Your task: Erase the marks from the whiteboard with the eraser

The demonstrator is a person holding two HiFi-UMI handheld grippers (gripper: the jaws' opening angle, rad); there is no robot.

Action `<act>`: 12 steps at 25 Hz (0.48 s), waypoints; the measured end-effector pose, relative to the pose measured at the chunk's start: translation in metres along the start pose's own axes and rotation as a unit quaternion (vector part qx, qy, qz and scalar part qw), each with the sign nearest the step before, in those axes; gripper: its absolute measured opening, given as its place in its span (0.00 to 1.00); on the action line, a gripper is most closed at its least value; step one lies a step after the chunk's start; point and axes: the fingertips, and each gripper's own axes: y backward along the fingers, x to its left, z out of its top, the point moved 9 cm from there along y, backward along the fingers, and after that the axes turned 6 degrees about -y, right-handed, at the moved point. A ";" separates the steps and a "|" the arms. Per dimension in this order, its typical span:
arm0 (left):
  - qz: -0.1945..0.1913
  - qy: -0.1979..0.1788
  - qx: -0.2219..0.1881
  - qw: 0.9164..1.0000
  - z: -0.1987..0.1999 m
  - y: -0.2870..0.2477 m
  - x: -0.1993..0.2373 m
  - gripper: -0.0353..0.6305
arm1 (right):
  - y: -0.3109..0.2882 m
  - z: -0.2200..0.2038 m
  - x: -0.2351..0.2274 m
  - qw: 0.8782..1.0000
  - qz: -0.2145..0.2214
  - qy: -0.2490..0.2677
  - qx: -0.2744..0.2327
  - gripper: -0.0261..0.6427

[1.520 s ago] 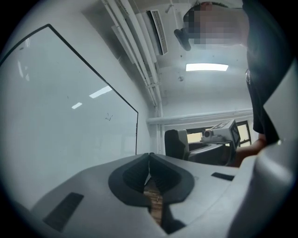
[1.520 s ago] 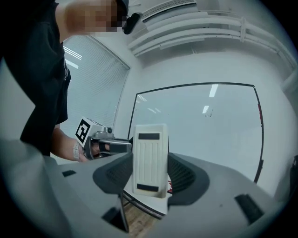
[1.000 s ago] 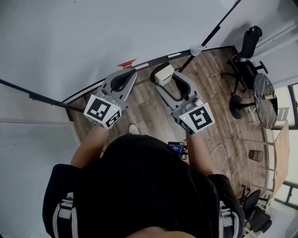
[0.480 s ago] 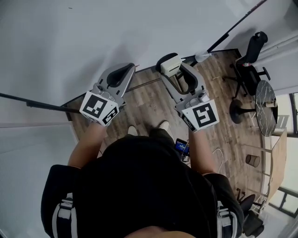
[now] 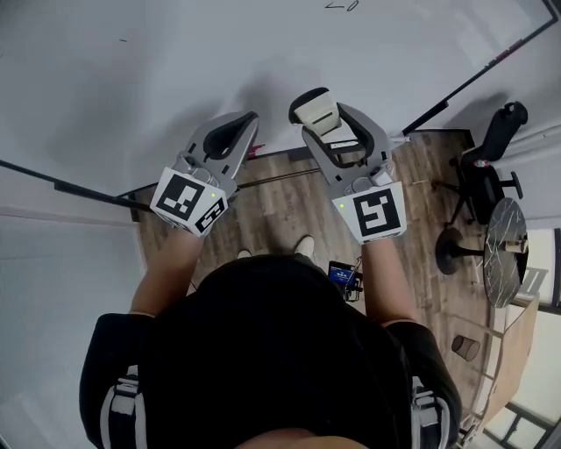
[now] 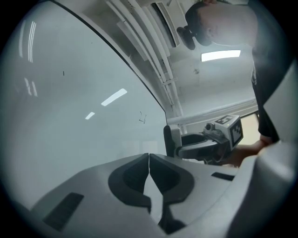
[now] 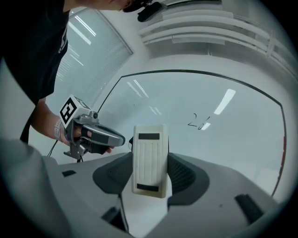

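Observation:
The whiteboard [image 5: 175, 61] fills the upper part of the head view, with a small black scribble [image 5: 340, 5] at its top edge. A white ribbed eraser [image 5: 316, 111] is held upright in my right gripper [image 5: 317, 114], which is shut on it, just in front of the board. In the right gripper view the eraser [image 7: 150, 158] stands between the jaws, below and left of the scribble [image 7: 199, 122]. My left gripper [image 5: 243, 131] is shut and empty, beside the right one. The left gripper view shows its jaws touching [image 6: 149, 157], and a small mark [image 6: 142, 119] on the board.
The board's black frame [image 5: 473, 77] runs down to the right. Below lies a wooden floor [image 5: 280, 206]. At the right stand an office chair [image 5: 491, 153] and a round dark table [image 5: 501, 263]. A small device with a lit screen [image 5: 342, 275] hangs at the person's waist.
Both grippers have risen from the board's lower edge up in front of its surface. The view has tilted up and the scribble now shows at the top. The eraser stays gripped.

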 end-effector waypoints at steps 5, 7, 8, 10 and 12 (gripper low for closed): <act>0.046 -0.014 0.000 0.999 0.012 -0.041 0.002 0.06 | -0.022 0.022 -0.058 0.994 0.025 0.102 0.012 0.38; 0.060 -0.019 -0.003 0.998 0.015 -0.045 -0.004 0.06 | -0.027 0.037 -0.070 0.988 0.026 0.150 0.002 0.38; 0.066 -0.022 -0.005 0.998 0.017 -0.045 -0.007 0.06 | -0.029 0.045 -0.073 0.984 0.024 0.175 -0.004 0.38; 0.080 -0.031 -0.010 0.996 0.022 -0.045 -0.008 0.06 | -0.034 0.064 -0.076 0.973 0.023 0.230 -0.014 0.38; 0.099 -0.041 -0.019 0.994 0.031 -0.044 -0.003 0.06 | -0.043 0.085 -0.075 0.957 0.028 0.288 -0.026 0.38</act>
